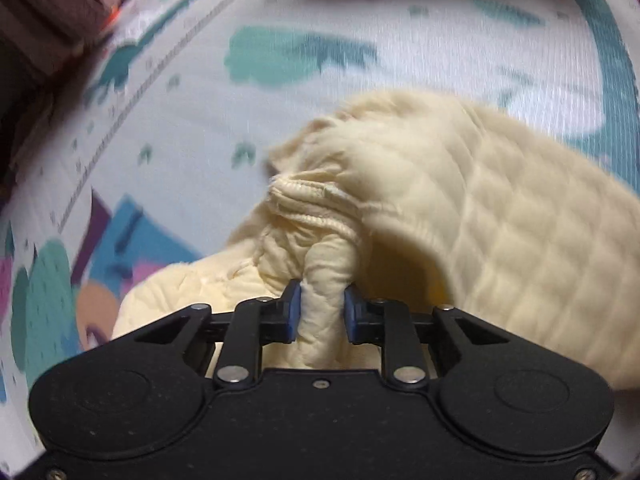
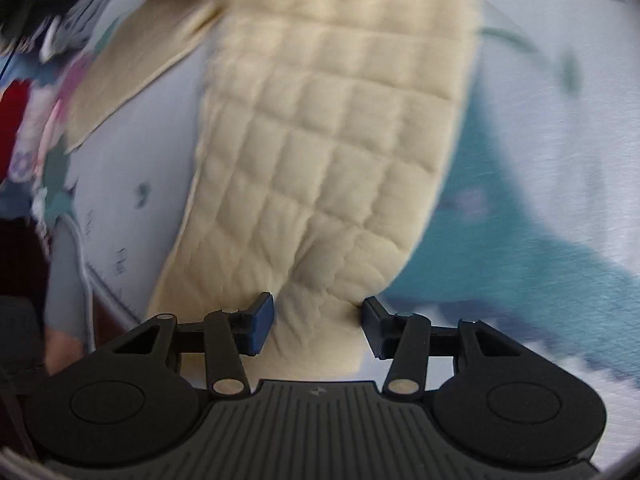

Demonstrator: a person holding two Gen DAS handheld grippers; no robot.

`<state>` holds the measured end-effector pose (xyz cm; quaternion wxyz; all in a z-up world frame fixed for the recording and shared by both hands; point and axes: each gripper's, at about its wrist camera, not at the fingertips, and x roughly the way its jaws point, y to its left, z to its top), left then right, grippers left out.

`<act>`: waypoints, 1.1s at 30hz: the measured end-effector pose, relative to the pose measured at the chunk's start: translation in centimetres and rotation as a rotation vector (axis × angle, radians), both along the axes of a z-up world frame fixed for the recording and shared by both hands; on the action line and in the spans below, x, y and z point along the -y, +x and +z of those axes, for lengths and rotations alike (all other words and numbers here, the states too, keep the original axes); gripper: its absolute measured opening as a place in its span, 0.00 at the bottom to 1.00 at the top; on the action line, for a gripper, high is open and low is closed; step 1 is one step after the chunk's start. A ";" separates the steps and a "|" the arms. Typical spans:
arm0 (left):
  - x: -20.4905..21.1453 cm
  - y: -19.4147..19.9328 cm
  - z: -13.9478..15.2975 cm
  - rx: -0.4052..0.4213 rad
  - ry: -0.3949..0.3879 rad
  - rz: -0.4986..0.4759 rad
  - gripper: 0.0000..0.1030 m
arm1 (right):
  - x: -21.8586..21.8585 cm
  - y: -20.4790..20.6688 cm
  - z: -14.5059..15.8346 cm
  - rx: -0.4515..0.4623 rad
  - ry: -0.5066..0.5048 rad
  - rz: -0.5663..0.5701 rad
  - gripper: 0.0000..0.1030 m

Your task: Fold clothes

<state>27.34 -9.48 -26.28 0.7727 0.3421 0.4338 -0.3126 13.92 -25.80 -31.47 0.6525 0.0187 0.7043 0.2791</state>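
The cream quilted garment [image 1: 460,208] lies bunched on a patterned play mat [image 1: 280,12], its ribbed cuff [image 1: 308,200] crumpled toward the middle; a rolled fold of it rises straight between the blue pads [image 1: 294,312] of the left hand-held gripper [image 1: 322,312], and those pads are clenched on the cloth from both sides. Over in the right wrist view, a long quilted stretch of the same garment [image 2: 328,140] runs away across the mat [image 2: 540,120]; its near end sits in the right hand-held gripper [image 2: 318,328], both pads meeting the fabric's edges, grasping it in a wider hold. A flat beige piece [image 2: 140,80] lies beside it at left; blurred colourful clutter [image 2: 36,120] sits at the far left edge.
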 end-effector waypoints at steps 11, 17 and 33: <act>0.5 0.3 1.5 0.007 -0.230 -0.088 0.53 | -6.0 -0.1 1.2 -0.172 0.360 0.009 0.56; -5.3 -2.6 3.1 -0.027 -0.328 0.033 0.55 | -0.3 5.7 6.2 0.020 0.412 0.018 0.57; -14.0 -13.4 -2.9 -0.130 -0.353 0.373 0.52 | 9.4 17.7 0.6 0.368 -0.016 -0.413 0.50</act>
